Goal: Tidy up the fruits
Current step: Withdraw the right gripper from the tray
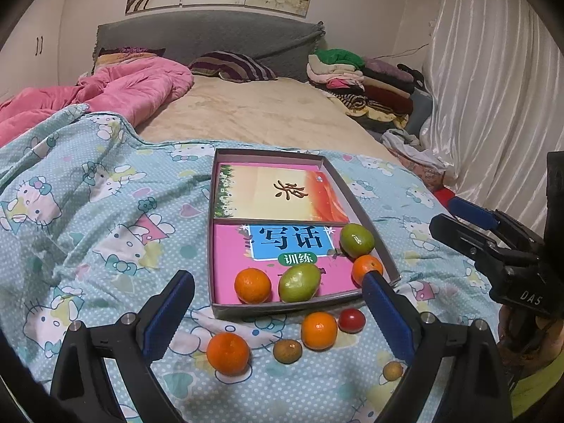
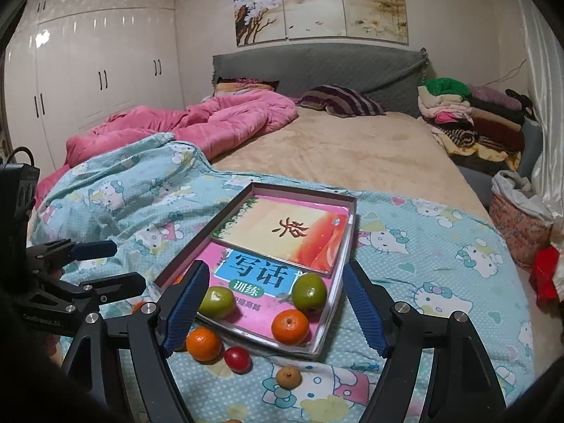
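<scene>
Fruits [image 1: 299, 282] partly in shallow box [image 1: 216, 312], both grippers gaping, apparently empty

Left wrist view: sits low over the foot edge of the bed [image 1: 268, 112], tilted down, facing the headboard [image 1: 208, 31]; shallow box [image 1: 356, 190] close ahead, square-on.

Right wrist view: same foot edge, further toward the curtain side, angled toward the wardrobe [image 2: 95, 63] corner; box seen obliquely.

Shared: box, loose fruit before it, patterned quilt [image 2: 440, 246], headboard. Each view catches the other gripper at its margin.
</scene>
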`<state>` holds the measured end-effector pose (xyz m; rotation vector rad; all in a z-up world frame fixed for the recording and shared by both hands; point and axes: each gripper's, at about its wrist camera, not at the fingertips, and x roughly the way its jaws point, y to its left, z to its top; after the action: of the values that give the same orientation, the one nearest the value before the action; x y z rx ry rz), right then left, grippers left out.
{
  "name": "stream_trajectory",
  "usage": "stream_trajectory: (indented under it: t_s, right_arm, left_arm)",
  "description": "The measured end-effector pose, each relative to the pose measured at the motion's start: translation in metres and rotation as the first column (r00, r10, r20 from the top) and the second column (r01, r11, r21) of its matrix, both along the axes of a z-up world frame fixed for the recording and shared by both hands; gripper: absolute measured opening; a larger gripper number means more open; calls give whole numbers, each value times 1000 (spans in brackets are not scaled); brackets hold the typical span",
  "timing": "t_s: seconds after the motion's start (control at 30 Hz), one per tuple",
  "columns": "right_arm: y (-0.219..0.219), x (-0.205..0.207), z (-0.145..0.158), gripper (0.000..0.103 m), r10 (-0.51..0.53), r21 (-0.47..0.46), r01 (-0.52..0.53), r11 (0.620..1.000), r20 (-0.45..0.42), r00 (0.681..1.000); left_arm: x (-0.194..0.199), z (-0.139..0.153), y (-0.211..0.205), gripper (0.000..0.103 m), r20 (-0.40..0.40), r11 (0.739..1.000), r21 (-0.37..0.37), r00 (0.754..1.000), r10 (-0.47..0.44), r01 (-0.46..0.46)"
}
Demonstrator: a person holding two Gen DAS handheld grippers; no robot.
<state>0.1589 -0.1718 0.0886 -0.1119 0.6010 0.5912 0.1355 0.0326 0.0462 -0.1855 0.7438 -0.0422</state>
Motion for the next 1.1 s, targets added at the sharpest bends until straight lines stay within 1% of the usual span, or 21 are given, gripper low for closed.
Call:
stream_trajectory:
  t_s: [0.5,0.67,1.1]
  right_arm:
    - [-15,-30,-17,79,-10,1,10,1000,-18,1000]
    - [-21,-39,-21,79,-16,18,16,1000,-24,1000]
    - [-23,-46,-35,79,-30,-2,30,1000,-57,998]
  left_arm:
    - [-18,1,-4,96,7,999,17,1000,-27,27]
    - [-23,0,-5,96,10,999,17,999,-34,34]
    - [-35,-15,-13,96,-26,997,28,997,-69,69]
